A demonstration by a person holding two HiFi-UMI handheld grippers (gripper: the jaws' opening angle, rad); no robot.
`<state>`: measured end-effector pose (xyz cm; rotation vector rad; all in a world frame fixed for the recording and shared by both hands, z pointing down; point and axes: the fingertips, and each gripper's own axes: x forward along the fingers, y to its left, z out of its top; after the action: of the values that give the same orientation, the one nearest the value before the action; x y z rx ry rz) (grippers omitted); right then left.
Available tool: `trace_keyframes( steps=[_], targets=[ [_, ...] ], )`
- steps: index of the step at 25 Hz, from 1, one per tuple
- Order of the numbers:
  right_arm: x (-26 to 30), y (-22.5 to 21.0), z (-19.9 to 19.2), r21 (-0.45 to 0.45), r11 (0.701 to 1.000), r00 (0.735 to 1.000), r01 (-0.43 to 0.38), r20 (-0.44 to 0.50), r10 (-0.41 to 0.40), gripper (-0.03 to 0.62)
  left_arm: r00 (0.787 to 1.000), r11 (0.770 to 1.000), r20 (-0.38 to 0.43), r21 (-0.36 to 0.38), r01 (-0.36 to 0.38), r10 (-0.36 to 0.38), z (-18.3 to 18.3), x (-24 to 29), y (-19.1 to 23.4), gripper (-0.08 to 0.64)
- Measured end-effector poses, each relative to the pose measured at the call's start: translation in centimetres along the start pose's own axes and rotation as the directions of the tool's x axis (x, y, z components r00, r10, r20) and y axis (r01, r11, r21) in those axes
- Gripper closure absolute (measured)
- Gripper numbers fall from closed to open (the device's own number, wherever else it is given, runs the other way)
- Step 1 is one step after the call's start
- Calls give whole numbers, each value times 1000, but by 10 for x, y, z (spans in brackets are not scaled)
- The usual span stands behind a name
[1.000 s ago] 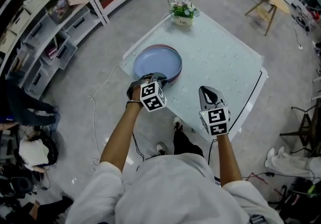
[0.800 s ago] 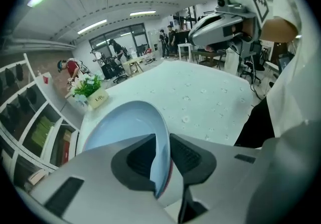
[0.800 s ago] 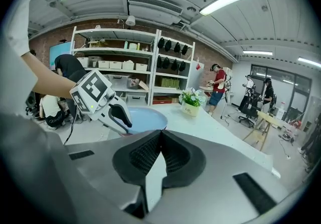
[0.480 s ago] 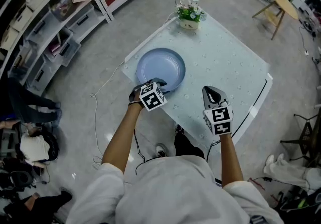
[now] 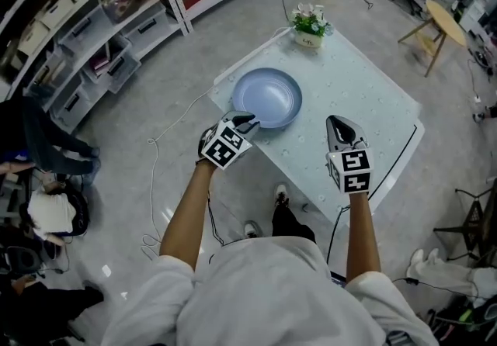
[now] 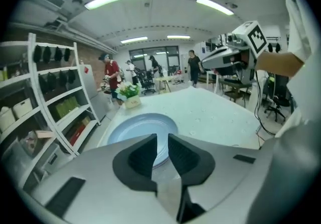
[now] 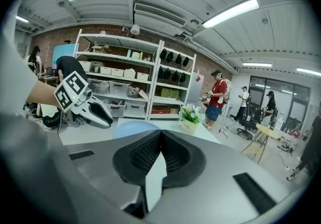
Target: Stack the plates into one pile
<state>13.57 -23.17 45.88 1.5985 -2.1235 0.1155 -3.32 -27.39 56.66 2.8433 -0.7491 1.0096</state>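
A pale blue round plate [image 5: 267, 95] lies on the pale, speckled square table [image 5: 365, 96], toward the 9 o'clock side of the tabletop in the head view. Whether other plates lie under it cannot be made out. A small white pot of white flowers [image 5: 310, 25] stands near the table's 12 o'clock corner, well apart from the plate.

The left gripper [image 5: 245, 122] hangs at about 7 o'clock of the plate, its tips just beside the rim. Its jaws have just been closing and stand partly apart. Nothing is between the pads; in the left gripper view the plate shows beyond the gap, not inside it.

The right gripper [image 5: 342, 122] is over the table at about 4 o'clock of the plate, well apart from it. Its jaws are pressed together with nothing in them.

White metal shelving with storage boxes [image 5: 116, 3] runs along the floor at about 10 o'clock of the table.
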Motion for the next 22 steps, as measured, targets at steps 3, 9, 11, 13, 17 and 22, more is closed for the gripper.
trace_keyframes(
  steps=[3, 9, 11, 13, 17, 22],
  targets=[
    [-15, 13, 21, -25, 1000, 999, 14, 33, -13, 578, 992, 992, 95, -101, -78, 87, 9, -51, 12, 510],
    [-48, 52, 64, -45, 999, 995, 14, 101, -9, 578, 934, 948, 234, -235, -214, 269, 21, -158, 36, 540],
    [-57, 67, 79, -57, 998, 992, -7, 123, 14, 578, 913, 939, 257, -224, -263, 317, 27, -189, 40, 540],
    [-67, 82, 95, -89, 996, 989, -25, 140, 38, 578, 888, 928, 290, -218, -303, 358, 38, -217, 43, 540],
    [-90, 100, 120, -138, 990, 982, -41, 177, 65, 578, 837, 911, 362, -209, -356, 410, 63, -262, 35, 540],
    [-120, 108, 140, -144, 989, 969, -40, 236, 74, 580, 793, 901, 430, -180, -394, 432, 88, -302, 17, 540]
  ],
)
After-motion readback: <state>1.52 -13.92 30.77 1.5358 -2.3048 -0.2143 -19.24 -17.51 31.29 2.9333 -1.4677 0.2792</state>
